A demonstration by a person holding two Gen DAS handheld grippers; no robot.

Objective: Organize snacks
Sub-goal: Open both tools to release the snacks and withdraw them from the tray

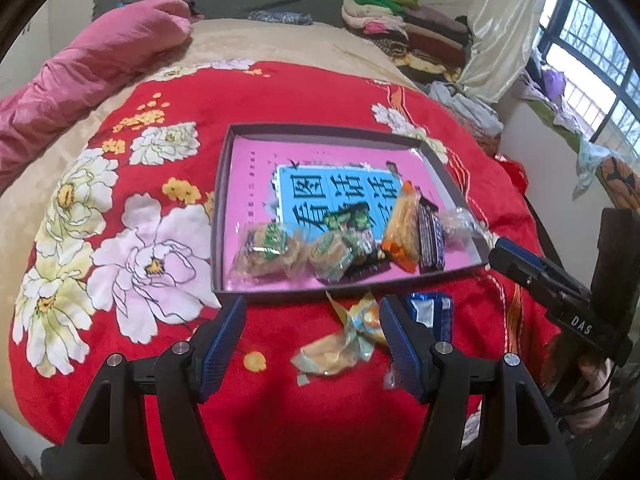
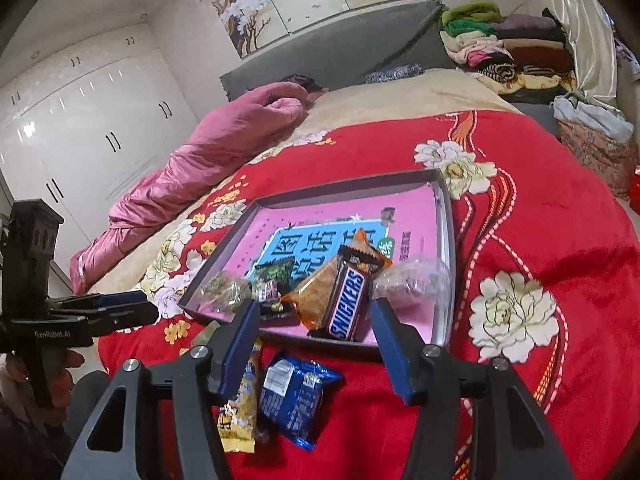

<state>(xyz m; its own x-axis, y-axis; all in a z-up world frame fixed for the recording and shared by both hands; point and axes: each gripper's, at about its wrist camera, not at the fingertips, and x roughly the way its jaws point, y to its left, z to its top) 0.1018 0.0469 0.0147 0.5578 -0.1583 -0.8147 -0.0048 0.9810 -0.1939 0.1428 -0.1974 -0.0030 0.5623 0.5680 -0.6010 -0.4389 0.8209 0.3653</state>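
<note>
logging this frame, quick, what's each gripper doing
Left gripper: open, holding nothing, over the yellow snack.
Right gripper: open, holding nothing, above the blue packet.

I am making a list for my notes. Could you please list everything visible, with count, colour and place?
Tray: one, grey rim, pink bottom, on blanket.
Snickers bar: one, brown, in tray.
Orange packet: one, in tray, under the bar.
Green-labelled snacks: several, tray's near edge.
Clear wrapper: one, tray's right side.
Blue packet: one, on blanket before tray.
Yellow packet: one, beside blue packet.
Blanket: one, red, floral.
Pink quilt: one, left.
Folded clothes: one pile, mixed, far right.
Left tool: open, over yellow packet.
Right tool: open, over blue packet.
</note>
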